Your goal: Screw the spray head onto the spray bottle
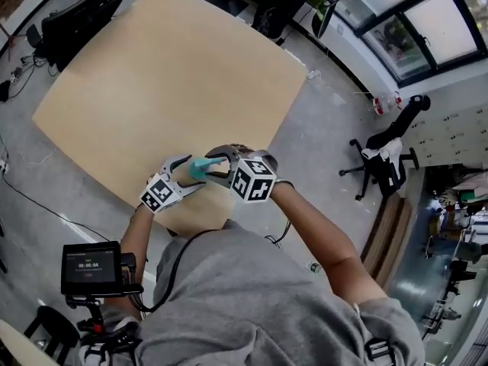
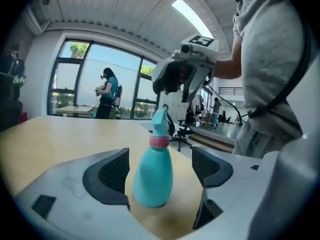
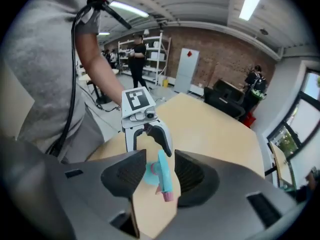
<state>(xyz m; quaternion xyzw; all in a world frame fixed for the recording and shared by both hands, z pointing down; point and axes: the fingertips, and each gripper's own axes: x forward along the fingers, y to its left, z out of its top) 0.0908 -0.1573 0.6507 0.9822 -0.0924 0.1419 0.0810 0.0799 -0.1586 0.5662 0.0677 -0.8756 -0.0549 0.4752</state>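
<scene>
A teal spray bottle stands upright on the tan table near its front corner. A pink collar joins it to the teal spray head. My left gripper is open around the bottle's body, with a gap on each side. My right gripper looks down from above, open, with the spray head between its pads and not squeezed. In the head view both grippers meet at the bottle, the left gripper on the left and the right gripper on the right.
The bottle stands close to the table's near edge. A black office chair stands on the floor to the right, dark chairs at the far left. A small screen hangs by my left side. A person stands far off by the windows.
</scene>
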